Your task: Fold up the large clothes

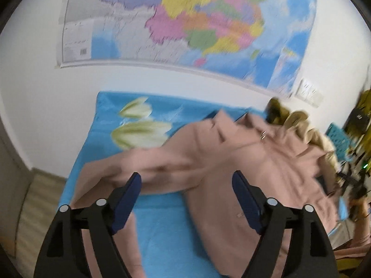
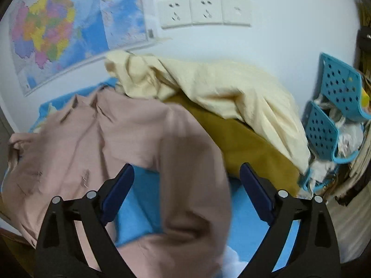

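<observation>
Both tongs, left [image 1: 186,199] and right [image 2: 186,190], gape with nothing gripped. Pink shirt [image 1: 243,157] lies rumpled on blue bed [image 1: 162,231]. Soft, limp, light; I'd pinch a sleeve cuff.

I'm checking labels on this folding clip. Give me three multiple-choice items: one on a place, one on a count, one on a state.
1. Where does the pink shirt lie?
A. on the blue bedsheet
B. in the basket
C. on the floor

2. How many socket plates are on the wall?
A. one
B. three
C. five

3. How does the right hand-held gripper stand?
A. shut on the cream cloth
B. shut, empty
C. open

Key: 1 A, blue sheet shows under and around the shirt. 2 B, three white plates sit side by side. 3 C, its fingers stand wide apart, the pads pressing on nothing.
</observation>
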